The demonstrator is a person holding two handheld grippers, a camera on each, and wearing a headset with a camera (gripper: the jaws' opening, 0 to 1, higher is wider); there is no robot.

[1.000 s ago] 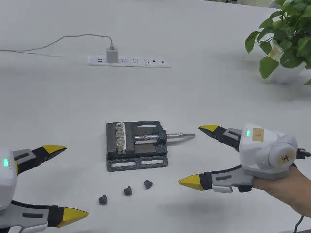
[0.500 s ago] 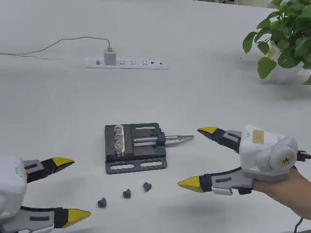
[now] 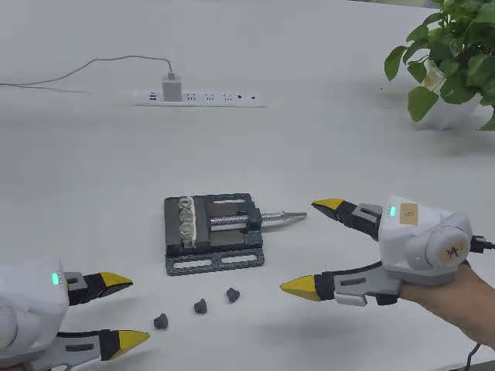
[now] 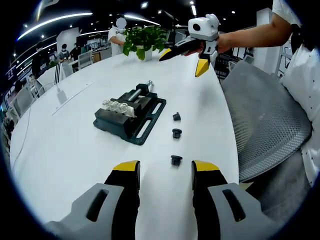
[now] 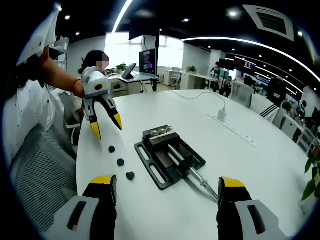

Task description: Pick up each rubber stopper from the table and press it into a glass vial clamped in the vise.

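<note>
- What's changed?
- The left gripper (image 4: 166,167) has crept forward and its jaws have narrowed. They're still parted and empty. The nearest stopper (image 4: 176,159) lies on the counter (image 3: 93,178) just ahead of the tips.
- And beyond it?
- A second stopper (image 4: 176,132) and a third stopper (image 4: 176,116). Then the vise (image 4: 130,117) with the vials (image 4: 116,106), ahead-left. The right gripper (image 3: 309,246) hangs wide open. I'd say the first pick is starting.

I can read no text from here. The right gripper (image 3: 313,246) carries a tan label (image 3: 408,212) and a round sticker (image 3: 451,251), both too blurred to make out.
</note>
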